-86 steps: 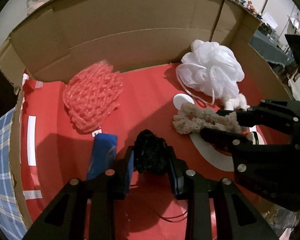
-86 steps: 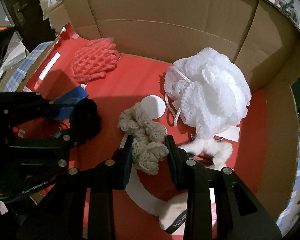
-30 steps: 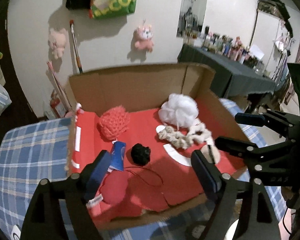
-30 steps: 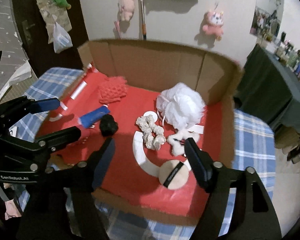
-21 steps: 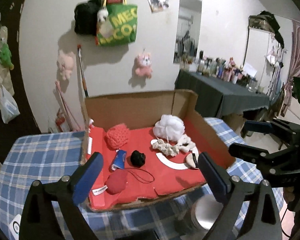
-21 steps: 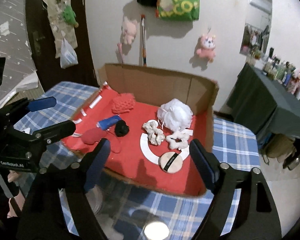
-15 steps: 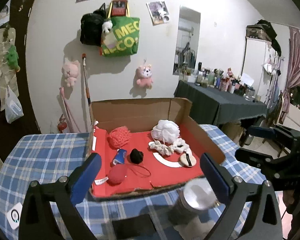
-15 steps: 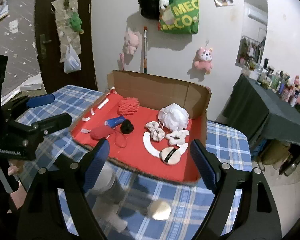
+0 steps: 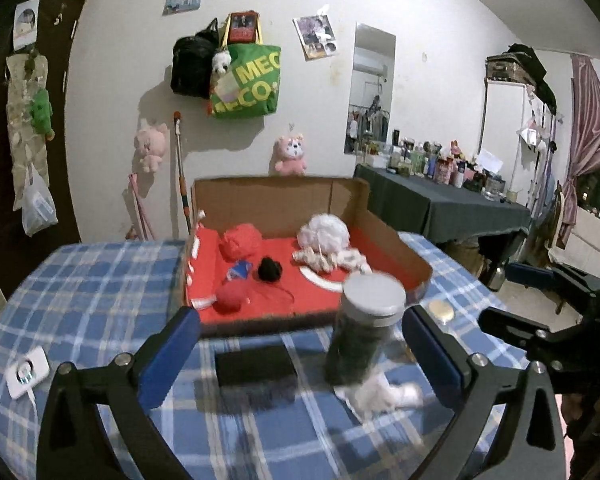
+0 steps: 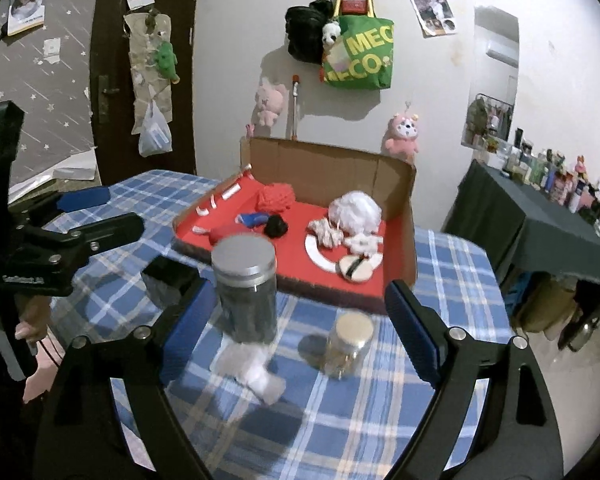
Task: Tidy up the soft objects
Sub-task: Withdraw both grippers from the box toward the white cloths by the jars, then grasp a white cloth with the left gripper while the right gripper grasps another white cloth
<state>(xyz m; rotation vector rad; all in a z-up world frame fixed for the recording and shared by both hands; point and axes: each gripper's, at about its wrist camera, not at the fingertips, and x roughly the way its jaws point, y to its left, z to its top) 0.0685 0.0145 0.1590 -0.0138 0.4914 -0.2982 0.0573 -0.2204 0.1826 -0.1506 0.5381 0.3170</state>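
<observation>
A box (image 9: 396,246) sits on the far part of the table (image 9: 100,280), open at the near side. In it, the mesh ball (image 9: 242,240) lies at the back left and the loofah (image 9: 324,230) at the back right. Before the loofah lie two scrunchies (image 10: 326,232) (image 10: 364,242), and nearer still a puff (image 10: 356,268). The dark pom (image 9: 270,269) is mid-box, with a pouch (image 9: 239,270) to its left and a round pad (image 9: 232,297) at the near left edge. Before the box stands a tall jar (image 10: 246,284), a tissue (image 10: 256,372) at its base; a small jar (image 10: 348,344) stands to its right and a phone (image 9: 254,364) lies to its left. A tag (image 9: 27,372) lies at the table's left edge.
</observation>
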